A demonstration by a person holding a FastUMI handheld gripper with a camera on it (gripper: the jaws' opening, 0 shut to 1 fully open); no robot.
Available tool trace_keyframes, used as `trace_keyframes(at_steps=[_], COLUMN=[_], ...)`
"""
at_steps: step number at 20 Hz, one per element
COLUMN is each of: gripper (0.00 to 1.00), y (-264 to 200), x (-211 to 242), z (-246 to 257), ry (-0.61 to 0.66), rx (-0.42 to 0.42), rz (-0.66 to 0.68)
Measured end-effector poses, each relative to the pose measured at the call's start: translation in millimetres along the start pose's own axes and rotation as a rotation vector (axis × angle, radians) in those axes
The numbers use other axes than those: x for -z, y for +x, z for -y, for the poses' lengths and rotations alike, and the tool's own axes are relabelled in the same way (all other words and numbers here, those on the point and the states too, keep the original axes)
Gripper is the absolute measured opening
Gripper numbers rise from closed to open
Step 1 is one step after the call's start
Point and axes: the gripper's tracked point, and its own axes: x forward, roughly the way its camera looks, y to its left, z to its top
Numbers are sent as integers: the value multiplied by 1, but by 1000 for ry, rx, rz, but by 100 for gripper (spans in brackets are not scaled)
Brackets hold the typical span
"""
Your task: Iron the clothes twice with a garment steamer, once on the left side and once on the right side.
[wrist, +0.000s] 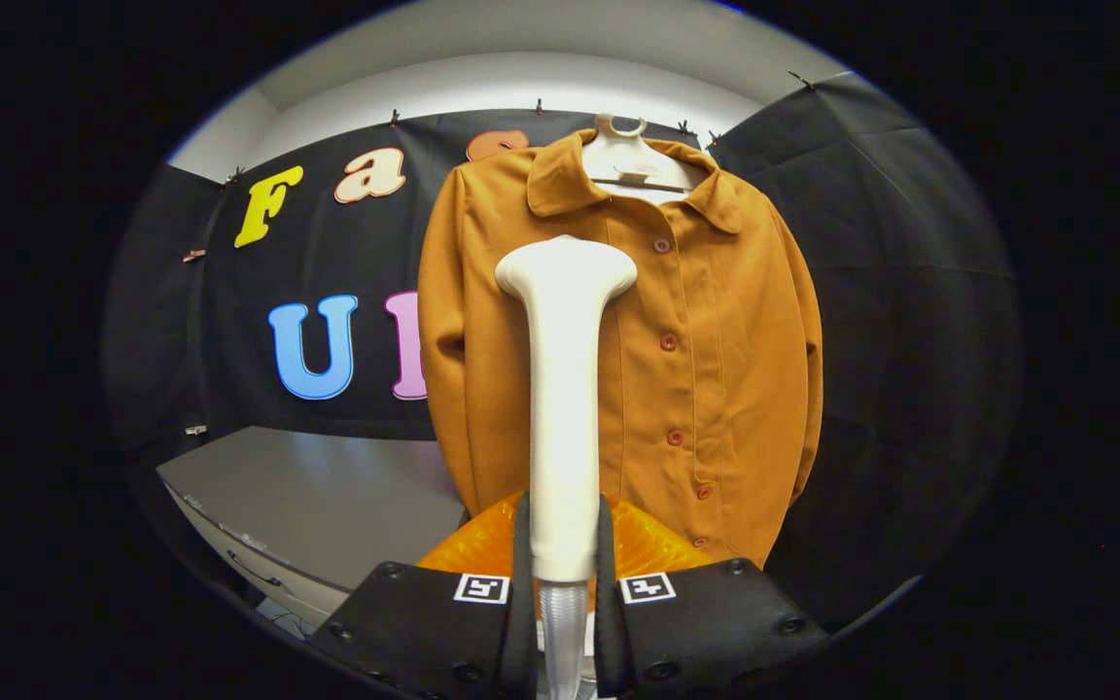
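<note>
The gripper (564, 574) is seen clamped on the handle of the garment steamer (564, 389): both fingers (519, 583) press against the lower end of the white handle from either side, and a clear ribbed hose (562, 632) is seen leaving the handle below the grip. The steamer's long axis runs straight ahead from between the fingers, upright in this view, and ends in a widened head (566, 267) well beyond them.

Just past the fingers, behind the handle, an orange ribbed body (647, 544) is partly hidden; what it belongs to cannot be told. Beyond the head, the orange-brown shirt (716, 340) is hung on a pale hanger (630, 160), its front turned to the gripper. The head is placed over the panel to the left of the button placket (669, 340), at chest height, below the collar. Whether the head is touching the cloth or held just off it cannot be told.

The shirt's long axis is vertical, parallel to the handle, so the stroke is judged to run down along the panel. Room is judged open downward as far as the hem and sideways to the sleeve edges. To the left of the fingers a grey tabletop (327, 496) is near the shirt's lower edge, and its edge should be kept clear of the hose.
</note>
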Motion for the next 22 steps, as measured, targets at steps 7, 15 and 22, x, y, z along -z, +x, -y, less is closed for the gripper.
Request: trace_keyframes(at_steps=[7,15,22], gripper=[27,27,27], y=[4,-17,-54], x=[75,147,170], z=[12,17,15], ry=[15,65,165], rx=[24,37,32], rz=[-174,-320,-369])
